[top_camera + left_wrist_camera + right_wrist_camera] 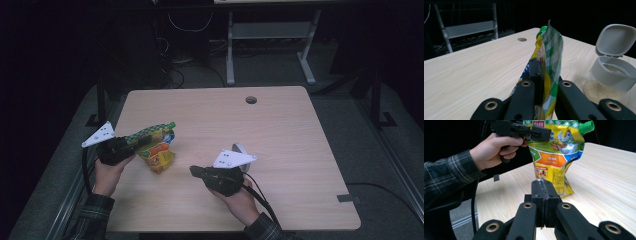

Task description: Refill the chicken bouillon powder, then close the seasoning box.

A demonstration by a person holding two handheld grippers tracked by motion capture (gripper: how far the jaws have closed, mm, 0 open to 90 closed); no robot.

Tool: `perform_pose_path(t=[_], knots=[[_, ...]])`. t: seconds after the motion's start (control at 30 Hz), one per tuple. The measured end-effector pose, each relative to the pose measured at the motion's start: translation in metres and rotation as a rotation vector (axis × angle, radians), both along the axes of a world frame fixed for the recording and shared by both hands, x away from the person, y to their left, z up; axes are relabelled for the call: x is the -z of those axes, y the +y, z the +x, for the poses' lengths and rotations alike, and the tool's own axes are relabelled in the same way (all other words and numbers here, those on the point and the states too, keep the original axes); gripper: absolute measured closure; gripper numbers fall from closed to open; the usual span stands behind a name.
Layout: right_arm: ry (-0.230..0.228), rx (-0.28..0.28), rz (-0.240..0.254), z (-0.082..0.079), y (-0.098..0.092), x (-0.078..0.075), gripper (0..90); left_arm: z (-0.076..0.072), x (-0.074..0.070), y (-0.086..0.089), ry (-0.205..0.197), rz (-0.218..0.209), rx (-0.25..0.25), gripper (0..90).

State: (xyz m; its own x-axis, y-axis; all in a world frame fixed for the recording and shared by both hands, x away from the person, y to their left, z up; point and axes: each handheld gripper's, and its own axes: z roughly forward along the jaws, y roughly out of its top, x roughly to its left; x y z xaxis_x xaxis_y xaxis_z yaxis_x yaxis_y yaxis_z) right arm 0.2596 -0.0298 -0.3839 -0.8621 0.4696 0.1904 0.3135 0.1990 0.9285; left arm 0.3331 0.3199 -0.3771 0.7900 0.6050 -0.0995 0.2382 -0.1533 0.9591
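The pouch (556, 157), yellow with a green spout (586, 126) at its top corner, stands upright on the desk (280, 130), its base touching the wood near the left edge in the high view. The left tongs (142, 141) are clenched on the pouch's upper edge; in the left gripper view the film (549, 62) runs edge-on between the two black jaws, pinched flat. In the right gripper view the left hand (496, 147) wraps the tool's handle, with a plaid sleeve (446, 177) behind it.

The right tongs (542, 192) are clenched on nothing: the jaws meet face to face with only a thin seam between them. They point toward the pouch, apart from it, above bare desk.

A jar (611, 75) with a grey flip lid (616, 40) standing open and pale granules at its bottom sits on the desk just beside the right tongs, well apart from the pouch. A round cable hole (251, 100) lies near the desk's far edge
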Motion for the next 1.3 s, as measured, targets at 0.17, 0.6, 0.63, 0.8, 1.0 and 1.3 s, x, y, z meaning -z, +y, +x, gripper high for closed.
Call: perform_pose_path(t=[0.17,0.6,0.63,0.8,1.0,1.3], knots=[[0.007,0.002,0.009,0.002,-0.006,-0.004,88.8,-0.004,0.002,0.001,0.009,-0.009,0.003,80.8],[-0.003,0.035,0.018,0.0,-0.027,-0.013,89.5,-0.022,0.009,0.019,0.029,0.017,-0.043,34.8],[-0.005,0.04,0.018,0.0,-0.028,-0.014,89.5,-0.024,0.01,0.021,0.034,0.017,-0.049,32.9],[-0.011,0.051,0.022,-0.002,-0.04,-0.019,89.5,-0.035,0.015,0.025,0.056,0.024,-0.062,27.4],[-0.025,0.061,0.031,-0.001,-0.054,-0.028,89.5,-0.055,0.024,0.022,0.088,0.053,-0.064,20.6],[-0.056,0.087,0.049,0.007,-0.072,-0.043,89.5,-0.076,0.039,0.016,0.132,0.105,-0.069,15.9]])
